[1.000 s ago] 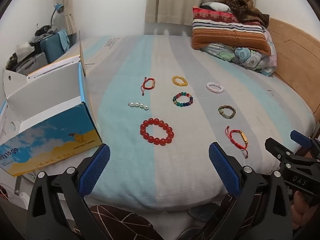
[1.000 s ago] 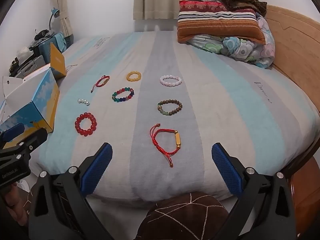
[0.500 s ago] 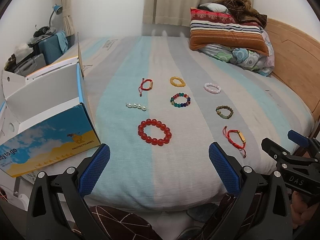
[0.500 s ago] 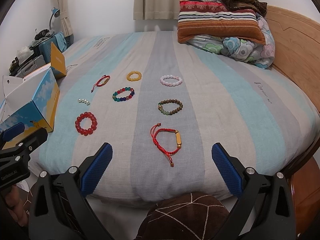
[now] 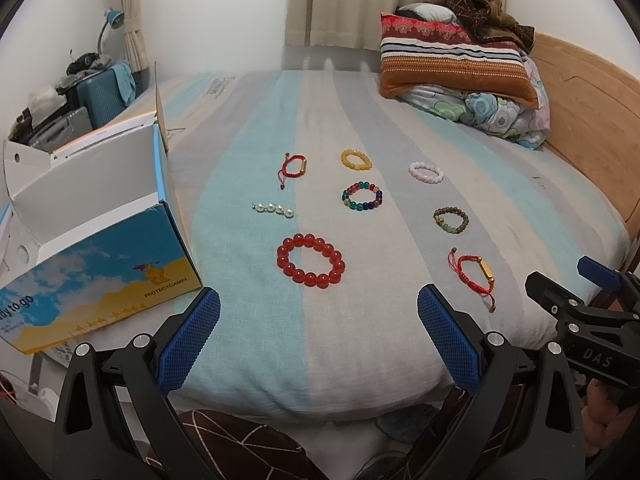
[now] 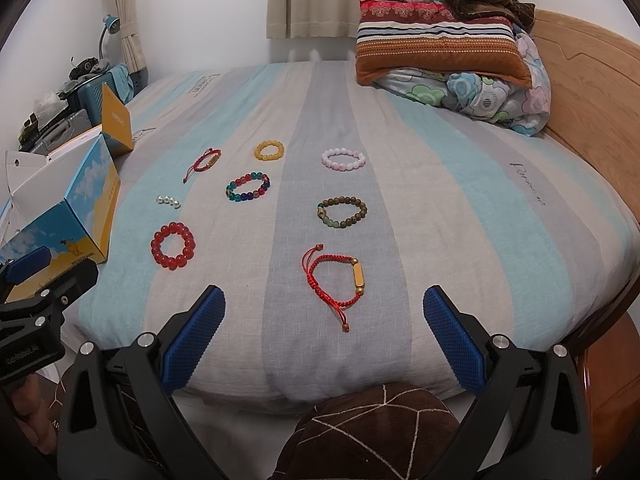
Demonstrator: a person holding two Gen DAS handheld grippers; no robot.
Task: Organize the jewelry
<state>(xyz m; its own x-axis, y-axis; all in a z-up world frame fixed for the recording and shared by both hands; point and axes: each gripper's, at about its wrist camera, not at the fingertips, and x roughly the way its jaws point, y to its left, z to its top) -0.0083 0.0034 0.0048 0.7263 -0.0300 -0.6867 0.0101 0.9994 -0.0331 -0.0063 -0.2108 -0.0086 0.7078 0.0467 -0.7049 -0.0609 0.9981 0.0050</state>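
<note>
Several bracelets lie spread on the striped bedsheet (image 5: 248, 344). Nearest the left gripper (image 5: 319, 312) is a big red bead bracelet (image 5: 310, 261); behind it lie a short pearl string (image 5: 273, 209), a multicoloured bead bracelet (image 5: 362, 197), a yellow one (image 5: 356, 159) and a small red cord bracelet (image 5: 293, 167). In front of the right gripper (image 6: 324, 310) lies a red cord bracelet with a gold bar (image 6: 335, 280), then a brown-green bead bracelet (image 6: 342, 212) and a pink one (image 6: 343, 159). Both grippers hover open at the bed's near edge, holding nothing.
An open blue-and-yellow cardboard box (image 5: 100, 264) sits at the bed's left edge. Striped pillow (image 5: 452, 60) and floral bedding are piled at the far right by the wooden headboard (image 5: 592, 120). Suitcase and clutter (image 5: 92, 92) stand at far left. A brown patterned cushion (image 6: 380, 428) lies below the bed edge.
The left gripper's view has drifted slightly, the bracelets sliding a little left and down in it. The right view is almost unchanged. Both grippers stay open.
</note>
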